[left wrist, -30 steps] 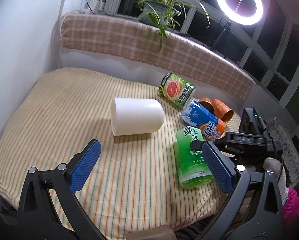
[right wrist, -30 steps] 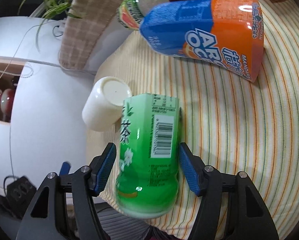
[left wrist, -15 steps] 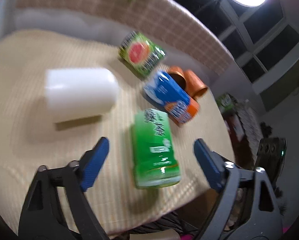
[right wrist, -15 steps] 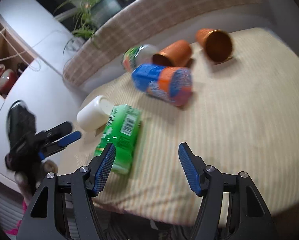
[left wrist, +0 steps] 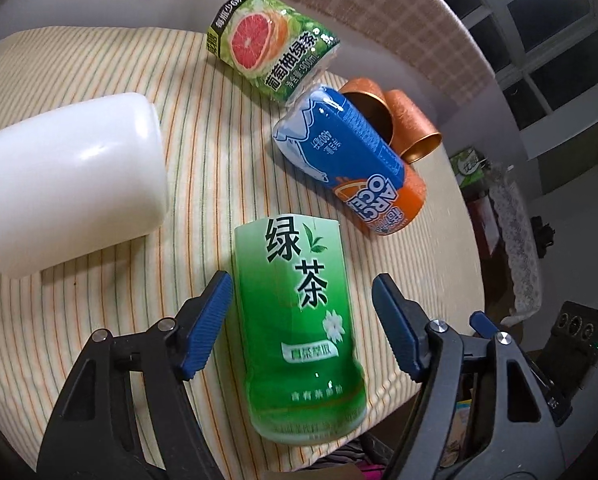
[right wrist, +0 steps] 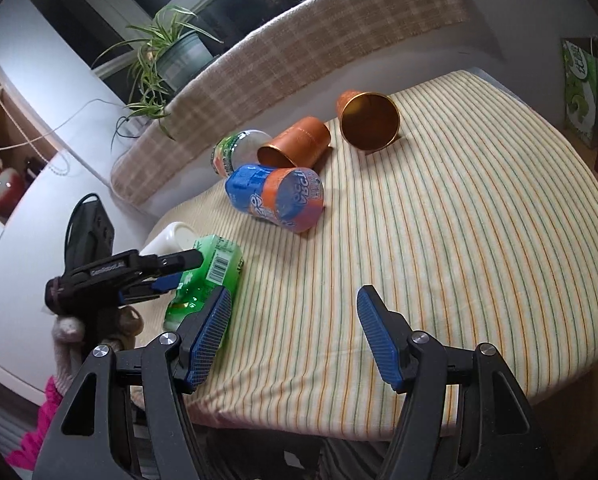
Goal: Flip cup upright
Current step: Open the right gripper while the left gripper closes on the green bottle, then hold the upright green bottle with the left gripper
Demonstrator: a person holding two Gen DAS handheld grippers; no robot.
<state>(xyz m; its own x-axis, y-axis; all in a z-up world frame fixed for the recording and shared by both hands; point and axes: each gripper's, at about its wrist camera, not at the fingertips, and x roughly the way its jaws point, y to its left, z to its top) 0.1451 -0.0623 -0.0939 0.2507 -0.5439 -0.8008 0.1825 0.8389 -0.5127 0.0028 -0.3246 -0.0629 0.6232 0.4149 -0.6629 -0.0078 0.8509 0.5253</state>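
A green tea cup (left wrist: 303, 320) lies on its side near the front edge of the striped table (left wrist: 99, 320). My left gripper (left wrist: 301, 300) is open, its blue pads on either side of the green cup, not touching. The green cup also shows in the right wrist view (right wrist: 207, 276), with the left gripper (right wrist: 167, 272) over it. My right gripper (right wrist: 295, 316) is open and empty above the table's front edge, to the right of the green cup.
A white cup (left wrist: 67, 184), a blue-orange cup (left wrist: 351, 160), a grapefruit-label cup (left wrist: 271, 44) and two copper cups (right wrist: 295, 142) (right wrist: 369, 120) all lie on their sides. A plaid cushion (right wrist: 299, 52) and a potted plant (right wrist: 167, 60) stand behind the table.
My left gripper has swung right from the white cup and come down around the green cup. My right gripper has pulled back from the green cup, off to its right.
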